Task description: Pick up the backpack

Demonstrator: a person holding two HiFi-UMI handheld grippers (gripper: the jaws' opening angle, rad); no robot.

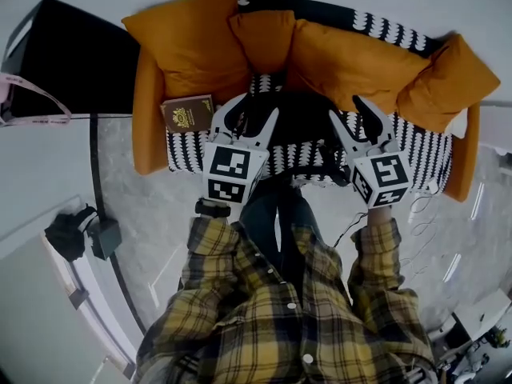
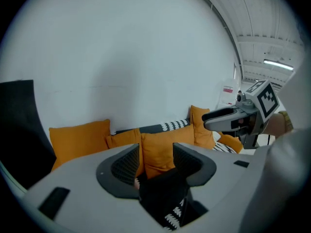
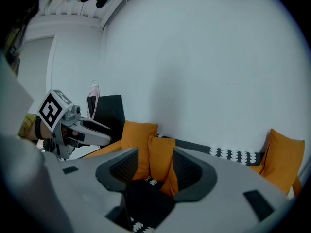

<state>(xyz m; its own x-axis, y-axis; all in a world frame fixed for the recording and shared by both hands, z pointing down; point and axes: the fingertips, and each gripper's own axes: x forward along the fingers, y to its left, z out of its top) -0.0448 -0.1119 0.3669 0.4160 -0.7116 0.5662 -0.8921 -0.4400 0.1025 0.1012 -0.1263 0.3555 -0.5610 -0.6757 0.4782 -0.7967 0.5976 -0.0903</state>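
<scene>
A black backpack [image 1: 306,126] lies in the middle of a sofa's black-and-white patterned seat [image 1: 186,152], in front of orange cushions [image 1: 352,58]. My left gripper [image 1: 256,117] hangs over the backpack's left side, with its jaws apart. My right gripper [image 1: 348,109] hangs over the right side, also with its jaws apart. In the left gripper view the dark backpack [image 2: 163,193] fills the space low between the open left gripper [image 2: 156,161]; the pads do not press on it. The right gripper view shows the same: black fabric [image 3: 143,200] sits below the open right gripper [image 3: 155,166].
A brown book [image 1: 188,114] lies on the seat's left end beside the orange armrest [image 1: 148,110]. A black panel [image 1: 72,62] stands left of the sofa. A dark bundle [image 1: 80,232] sits on the floor at left, and cables [image 1: 424,222] trail at right.
</scene>
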